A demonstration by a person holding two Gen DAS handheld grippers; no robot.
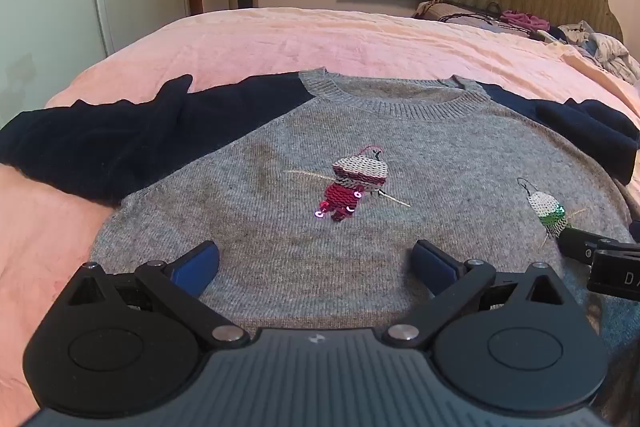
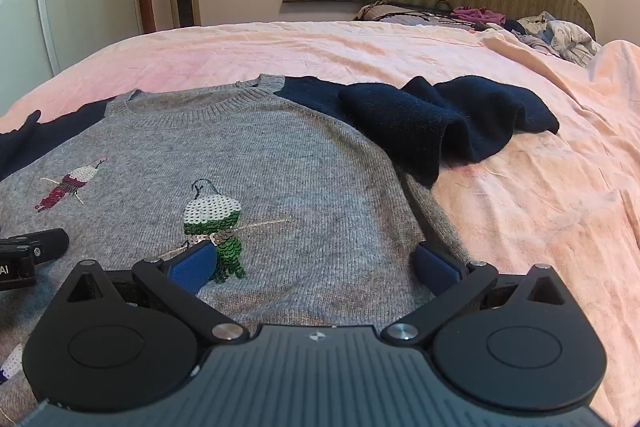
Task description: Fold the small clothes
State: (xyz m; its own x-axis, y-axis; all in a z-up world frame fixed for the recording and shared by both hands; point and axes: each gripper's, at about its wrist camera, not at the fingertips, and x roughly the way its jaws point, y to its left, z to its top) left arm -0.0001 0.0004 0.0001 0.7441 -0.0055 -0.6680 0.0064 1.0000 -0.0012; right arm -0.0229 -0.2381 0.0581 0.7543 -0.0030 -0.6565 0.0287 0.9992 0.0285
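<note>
Sweater laid flat on the bed

Both grippers, left gripper (image 1: 316, 265) and right gripper (image 2: 314, 267), hung over the grey sweater (image 1: 400, 163) on the pink bed (image 1: 280, 39), jaws spread wide, pinching nothing.

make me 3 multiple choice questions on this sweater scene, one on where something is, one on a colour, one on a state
1. Where does the sweater lie?
A. on the pink bedspread
B. on a wooden floor
C. on a chair

2. What colour are its sleeves?
A. red
B. navy
C. yellow

3. How does the left hand-held gripper stand?
A. shut on a sleeve
B. shut on the collar
C. open, holding nothing

Answers:
1 A, since pink bedding surrounds the sweater in both views.
2 B, since both sleeves are dark navy beside the grey body.
3 C, since its blue pads sit wide apart over the grey knit with nothing pinched between them.
</note>
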